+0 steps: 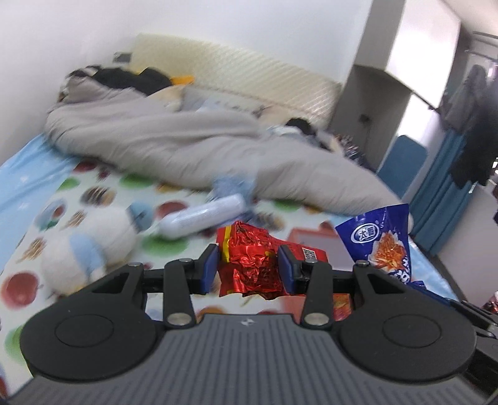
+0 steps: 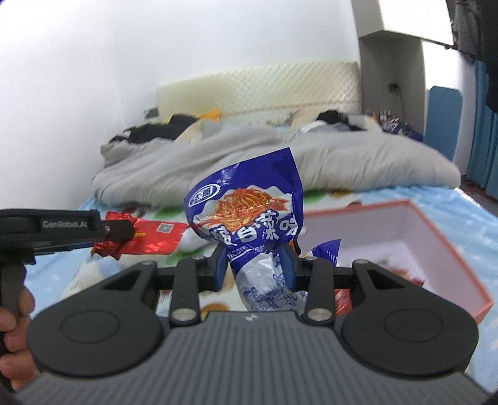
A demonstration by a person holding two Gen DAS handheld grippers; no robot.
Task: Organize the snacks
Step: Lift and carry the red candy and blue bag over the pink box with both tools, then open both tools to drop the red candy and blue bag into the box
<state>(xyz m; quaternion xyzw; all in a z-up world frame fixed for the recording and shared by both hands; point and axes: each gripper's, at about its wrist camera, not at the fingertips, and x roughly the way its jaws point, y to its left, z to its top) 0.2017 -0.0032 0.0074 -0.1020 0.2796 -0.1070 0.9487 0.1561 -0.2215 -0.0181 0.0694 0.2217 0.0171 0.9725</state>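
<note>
— What's around you?

— A white-walled room (image 1: 218,21). Below me is a bed (image 1: 28,162) with a fruit-print sheet, a cream quilted headboard (image 2: 258,84) at its far end, and a grey duvet (image 1: 174,146) heaped across it. A pink-rimmed box (image 2: 448,246) lies open on the sheet to my right, and a white and blue plush toy (image 1: 90,249) to my left.

— And your tools?

— My left tool (image 1: 249,264) is clamped on a crumpled red snack packet (image 1: 252,264), and my right tool (image 2: 253,264) pinches a blue snack bag (image 2: 249,212). Both are held above the sheet.
</note>
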